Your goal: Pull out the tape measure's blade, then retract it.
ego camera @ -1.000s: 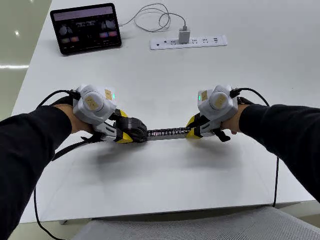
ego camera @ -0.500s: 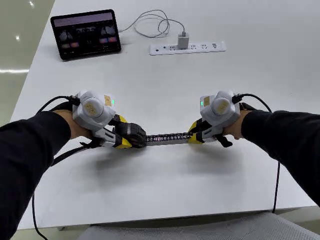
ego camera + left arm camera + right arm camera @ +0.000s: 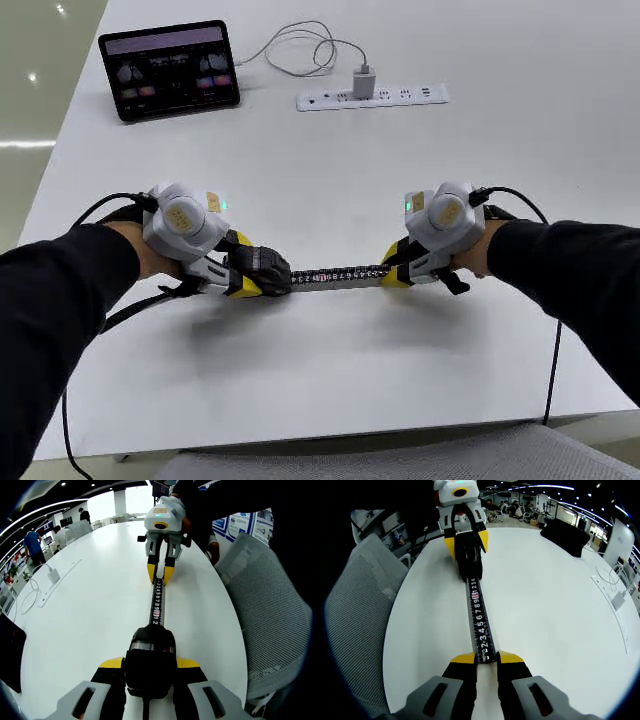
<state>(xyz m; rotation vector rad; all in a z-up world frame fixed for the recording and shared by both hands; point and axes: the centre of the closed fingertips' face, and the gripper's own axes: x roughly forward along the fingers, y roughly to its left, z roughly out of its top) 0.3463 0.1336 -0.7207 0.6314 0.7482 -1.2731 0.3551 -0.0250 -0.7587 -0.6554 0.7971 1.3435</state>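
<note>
L tongs [image 3: 150,662] clamp the black tape measure case [image 3: 265,268] at near-left of the white counter [image 3: 330,160], R tongs [image 3: 486,657] pinch the blade [image 3: 340,274] tip, blade drawn straight btwn them, tablet [image 3: 168,68] & power strip [image 3: 372,96] far back.

Each claw has a rounded pale-grey housing from which two black jaws are carried forward. On the left claw [image 3: 255,276] and the right claw [image 3: 393,275] the jaws are ended in yellow tips [image 3: 464,658], and grey slotted plates [image 3: 85,700] are set at their bases. A round tan label [image 3: 182,213] is stuck on top of each housing, with a small green light [image 3: 226,206] lit just beside it. A black cable [image 3: 551,370] is led out behind each claw. Black long sleeves [image 3: 60,290] are worn.
</note>
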